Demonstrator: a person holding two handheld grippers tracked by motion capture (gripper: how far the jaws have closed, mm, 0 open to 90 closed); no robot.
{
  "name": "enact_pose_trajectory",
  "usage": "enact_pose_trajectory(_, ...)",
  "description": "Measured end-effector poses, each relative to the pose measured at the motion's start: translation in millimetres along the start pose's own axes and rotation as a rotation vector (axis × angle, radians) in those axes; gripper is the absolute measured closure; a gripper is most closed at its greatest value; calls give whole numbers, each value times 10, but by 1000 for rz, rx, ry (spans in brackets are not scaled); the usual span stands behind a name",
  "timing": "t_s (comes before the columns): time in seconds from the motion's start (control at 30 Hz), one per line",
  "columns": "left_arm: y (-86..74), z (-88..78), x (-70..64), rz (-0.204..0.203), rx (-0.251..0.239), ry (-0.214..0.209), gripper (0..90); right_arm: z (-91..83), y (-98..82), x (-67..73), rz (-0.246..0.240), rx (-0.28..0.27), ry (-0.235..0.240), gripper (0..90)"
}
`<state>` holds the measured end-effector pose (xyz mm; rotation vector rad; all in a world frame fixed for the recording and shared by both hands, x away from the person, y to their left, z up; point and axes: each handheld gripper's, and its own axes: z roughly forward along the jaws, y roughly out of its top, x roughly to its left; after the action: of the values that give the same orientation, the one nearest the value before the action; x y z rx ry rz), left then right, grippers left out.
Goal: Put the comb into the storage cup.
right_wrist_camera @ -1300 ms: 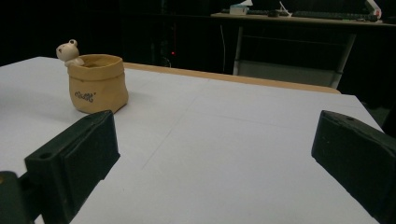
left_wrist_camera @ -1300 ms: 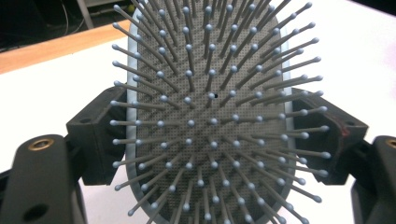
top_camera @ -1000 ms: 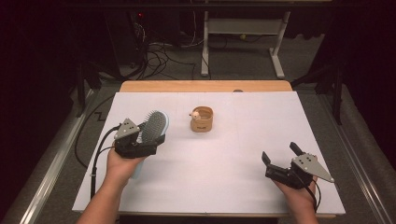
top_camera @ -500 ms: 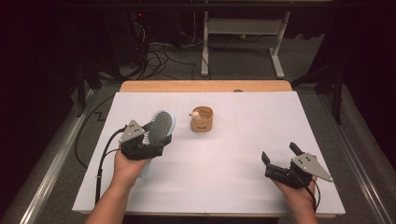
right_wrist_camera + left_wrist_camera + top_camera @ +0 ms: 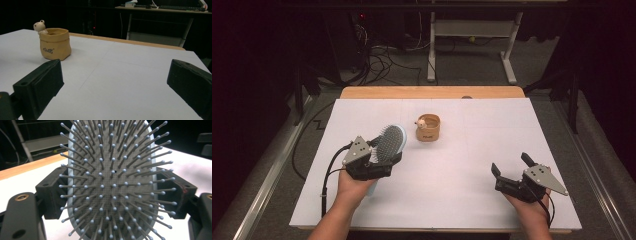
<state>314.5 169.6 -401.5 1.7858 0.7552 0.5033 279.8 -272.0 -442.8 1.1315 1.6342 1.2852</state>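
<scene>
My left tool clamps hairbrush by head, held above table left-near of small pot. Right tool gapes empty, near right. Risk: edge-only grip, brush could twist loose.

Lone obstacle — pot mid-table

The brush moves closer to the little pot.
The left gripper, clamped on the blue hairbrush, is now farther to the right on the white table than a second ago. The brush head sits nearer the tan pot, but not touching it.
</scene>
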Motion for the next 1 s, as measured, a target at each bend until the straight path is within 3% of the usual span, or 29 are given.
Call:
enact_pose_trajectory(0.6,101,41,-160,52,-44,-24,200,83,-18,141,-13,29,37,8)
enact_pose_trajectory(1.0,284,332,-302,99,-70,-73,200,116,-57,184,-19,58,37,8)
